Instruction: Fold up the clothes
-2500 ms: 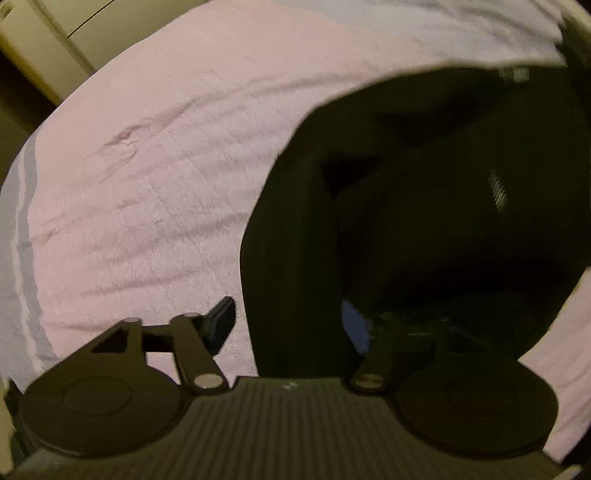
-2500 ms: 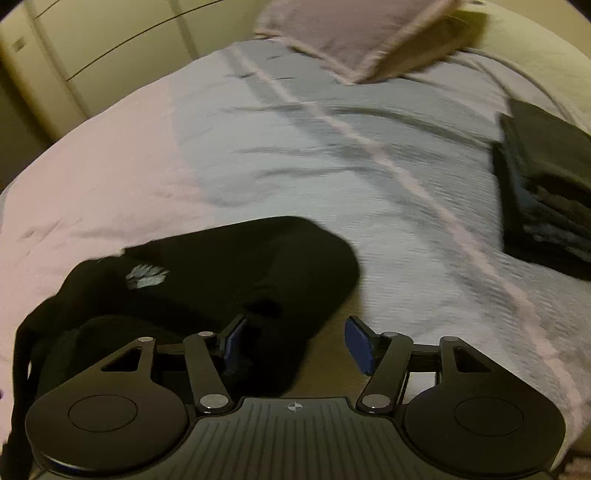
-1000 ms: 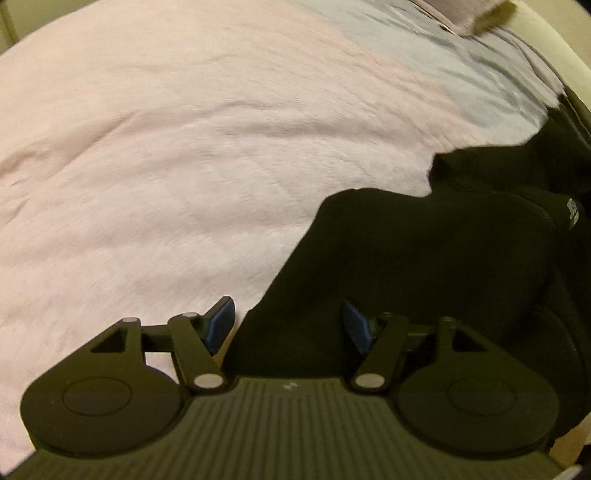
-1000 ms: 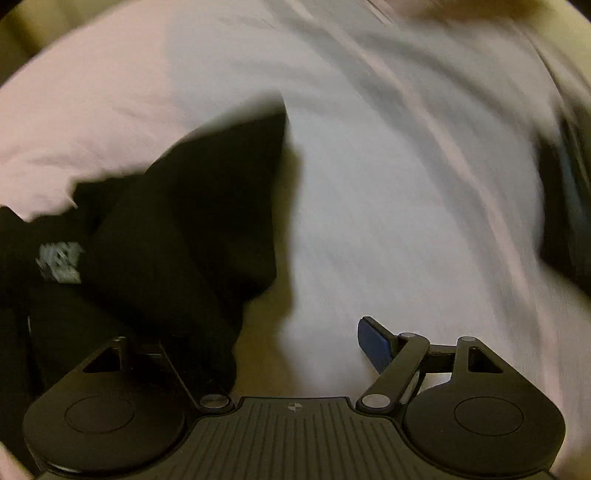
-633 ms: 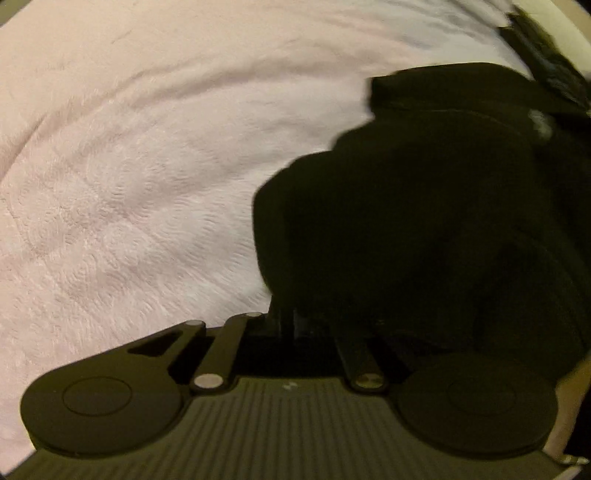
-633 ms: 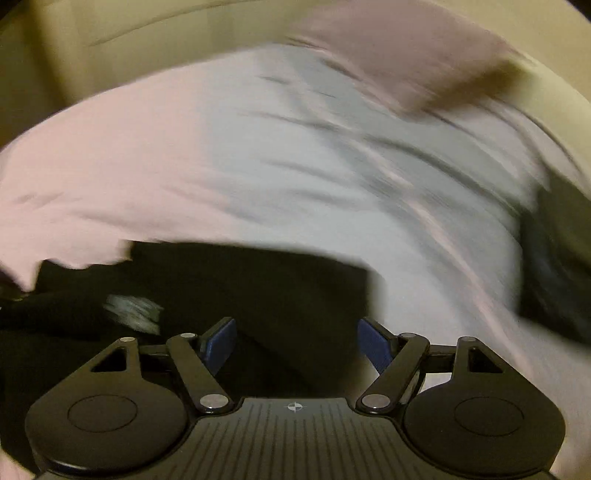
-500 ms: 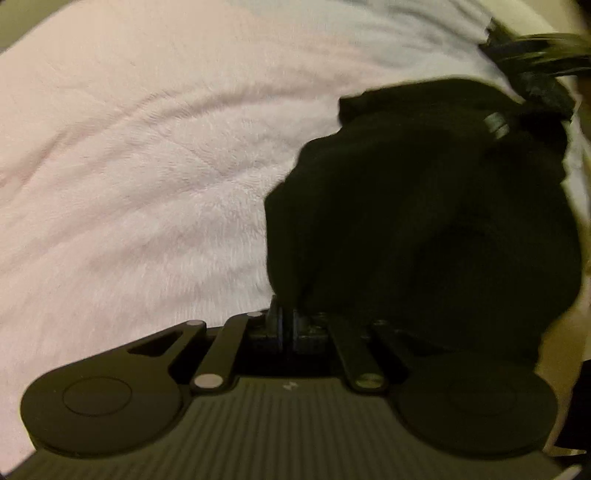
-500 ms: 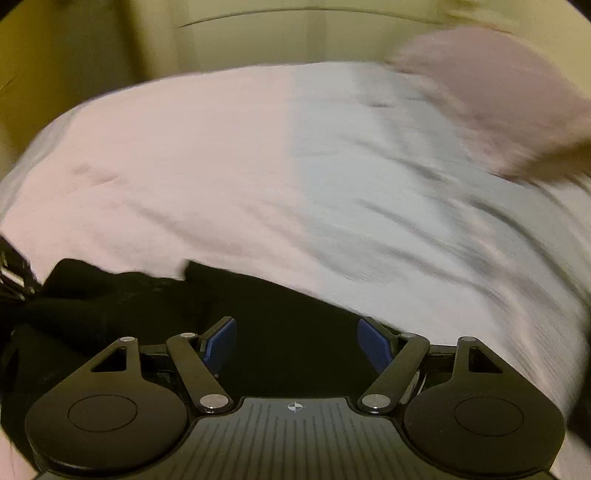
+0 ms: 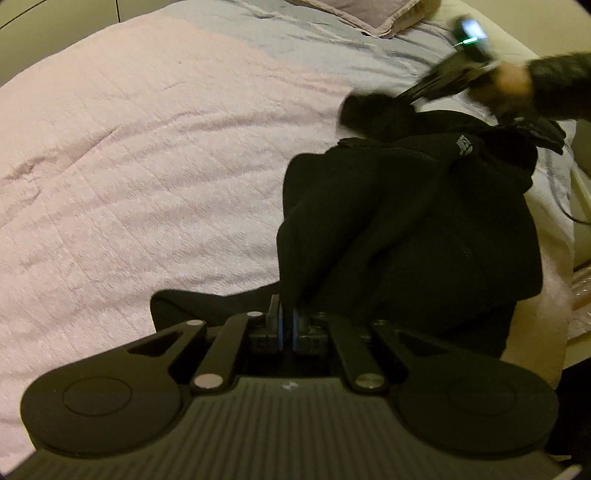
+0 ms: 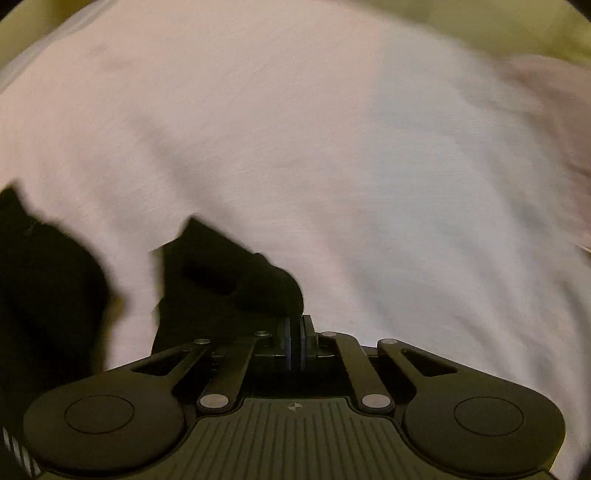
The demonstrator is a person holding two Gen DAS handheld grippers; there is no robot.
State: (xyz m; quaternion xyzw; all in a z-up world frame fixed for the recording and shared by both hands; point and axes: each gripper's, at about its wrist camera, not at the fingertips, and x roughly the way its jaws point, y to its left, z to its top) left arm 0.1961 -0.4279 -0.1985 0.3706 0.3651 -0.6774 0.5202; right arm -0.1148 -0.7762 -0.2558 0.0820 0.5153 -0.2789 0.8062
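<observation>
Left wrist view: the left gripper [image 9: 286, 326] has its blue-lined pads pinched together on an edge of the black garment [image 9: 406, 229]. Fabric is matte, thick and soft, bunched in heavy rounded folds; it rises from the pads and spreads toward 1 to 3 o'clock. A small pale printed mark [image 9: 464, 144] sits on a fold near 1 o'clock. The garment lies on a bed cover [image 9: 147, 166], pale pink, quilted, with fine ripples and shallow creases; a grey-blue band of the same cover runs across 12 o'clock. A pillow [image 9: 365, 11] with a flat seamed border lies at 12 o'clock. At 2 o'clock, blurred, a person's hand [image 9: 511, 83] in a dark sleeve holds the right gripper [image 9: 402, 96], its tip at a far lobe of the black cloth.

Right wrist view: heavily blurred. The right gripper [image 10: 294, 339] has just snapped closed; its pads meet on a rounded black fold of the garment [image 10: 236, 273]. More black cloth hangs at 9 o'clock. The pink-to-grey cover [image 10: 332, 147] fills the rest, smooth in the blur.
</observation>
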